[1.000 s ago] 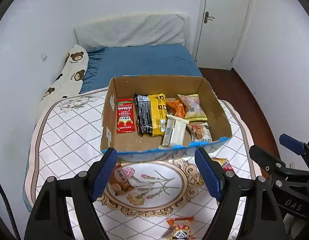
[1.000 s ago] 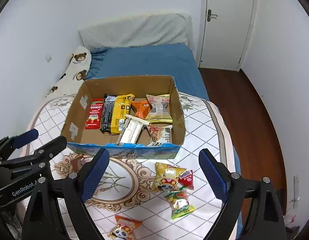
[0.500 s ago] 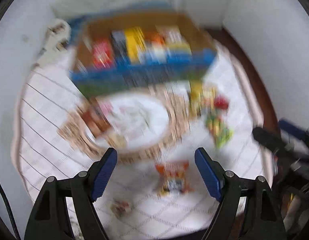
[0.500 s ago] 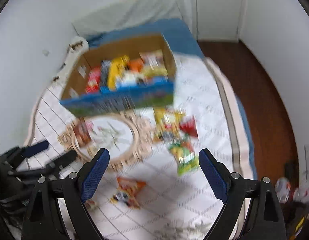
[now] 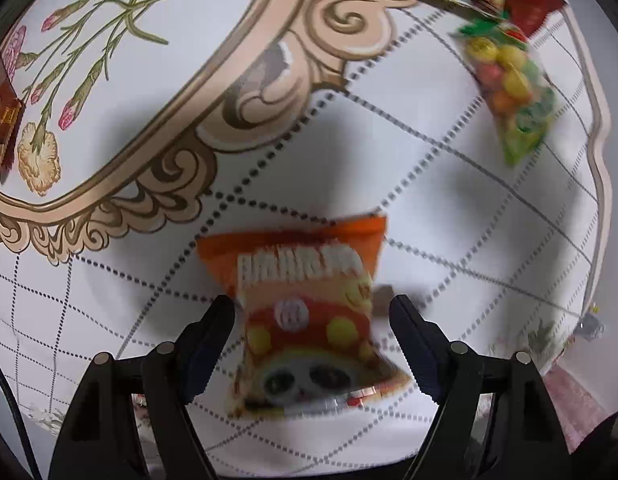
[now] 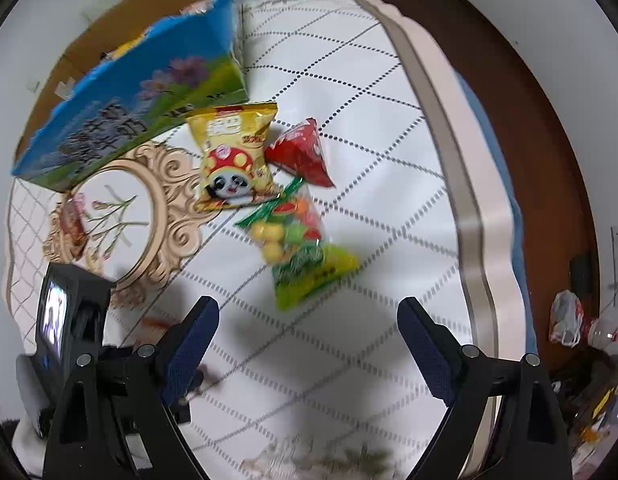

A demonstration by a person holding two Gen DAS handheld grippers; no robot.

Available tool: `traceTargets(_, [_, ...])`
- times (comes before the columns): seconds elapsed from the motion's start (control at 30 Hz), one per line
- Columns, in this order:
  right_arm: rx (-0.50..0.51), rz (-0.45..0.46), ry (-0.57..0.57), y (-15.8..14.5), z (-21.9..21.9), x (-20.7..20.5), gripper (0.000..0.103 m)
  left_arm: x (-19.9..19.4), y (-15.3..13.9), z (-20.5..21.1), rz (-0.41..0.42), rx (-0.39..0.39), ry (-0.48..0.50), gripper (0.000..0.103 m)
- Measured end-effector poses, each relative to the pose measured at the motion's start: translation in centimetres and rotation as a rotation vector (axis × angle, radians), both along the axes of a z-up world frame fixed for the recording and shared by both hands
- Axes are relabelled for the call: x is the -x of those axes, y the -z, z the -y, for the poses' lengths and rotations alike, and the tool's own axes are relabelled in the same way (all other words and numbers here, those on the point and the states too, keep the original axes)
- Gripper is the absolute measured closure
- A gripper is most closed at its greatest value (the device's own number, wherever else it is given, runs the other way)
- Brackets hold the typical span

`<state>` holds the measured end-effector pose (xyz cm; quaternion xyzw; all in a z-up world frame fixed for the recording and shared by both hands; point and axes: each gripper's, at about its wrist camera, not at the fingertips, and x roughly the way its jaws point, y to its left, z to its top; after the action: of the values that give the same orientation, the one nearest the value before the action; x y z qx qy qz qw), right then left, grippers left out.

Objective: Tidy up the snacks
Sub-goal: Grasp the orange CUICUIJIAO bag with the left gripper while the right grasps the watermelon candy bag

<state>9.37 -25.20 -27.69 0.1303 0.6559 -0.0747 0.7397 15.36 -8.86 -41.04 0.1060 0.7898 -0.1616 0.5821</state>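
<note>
Left gripper jaws wide, straddling the orange panda snack bag lying on the quilt; contact unclear, view blurred. Right gripper jaws wide, empty, above bare quilt; green candy bag just ahead between the fingers, yellow panda bag, red packet and snack box farther ahead-left.
</note>
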Motion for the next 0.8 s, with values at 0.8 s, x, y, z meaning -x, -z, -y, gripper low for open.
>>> traceTargets(0.8, [-0.074, -0.186, -0.127, 8.4, -8.2, 0.6, 0.043, -3.7, 0.2, -8.5, 0.053, 0.034, -0.317, 0.042])
